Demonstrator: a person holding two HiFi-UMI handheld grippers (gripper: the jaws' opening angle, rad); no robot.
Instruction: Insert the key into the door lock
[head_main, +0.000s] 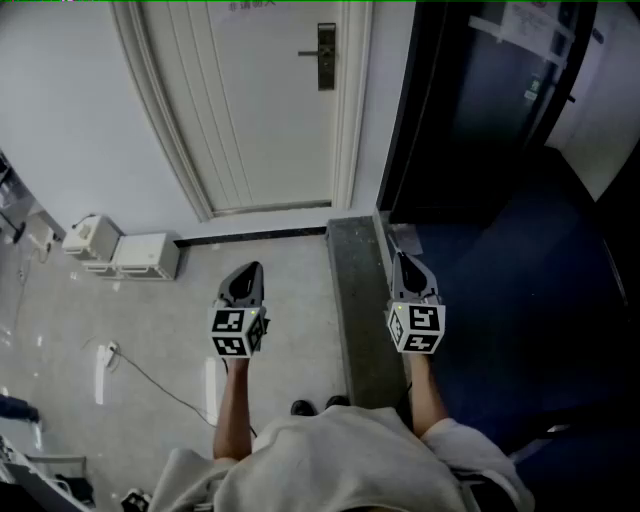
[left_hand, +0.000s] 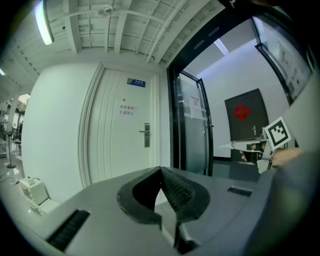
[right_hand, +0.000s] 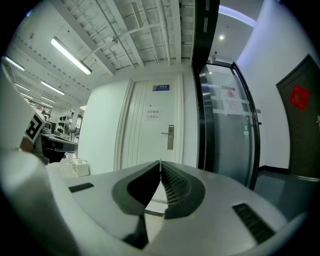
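Observation:
The white door (head_main: 260, 110) stands shut some way ahead, its dark lock plate with a lever handle (head_main: 326, 56) on the right side; the lock (left_hand: 146, 135) also shows in the left gripper view, and the lock (right_hand: 170, 137) in the right gripper view. My left gripper (head_main: 252, 267) is held level, jaws together and empty (left_hand: 161, 170). My right gripper (head_main: 400, 258) is level too, its pads pressed on a thin pale sliver at the tip (right_hand: 160, 164), the key seen edge-on. Both grippers are far short of the door.
A dark glass door (head_main: 480, 100) stands right of the white door, with blue floor behind it. A grey stone strip (head_main: 355, 300) runs along the floor between my arms. White boxes (head_main: 145, 255) sit by the left wall, and a cable (head_main: 150, 378) lies on the tiles.

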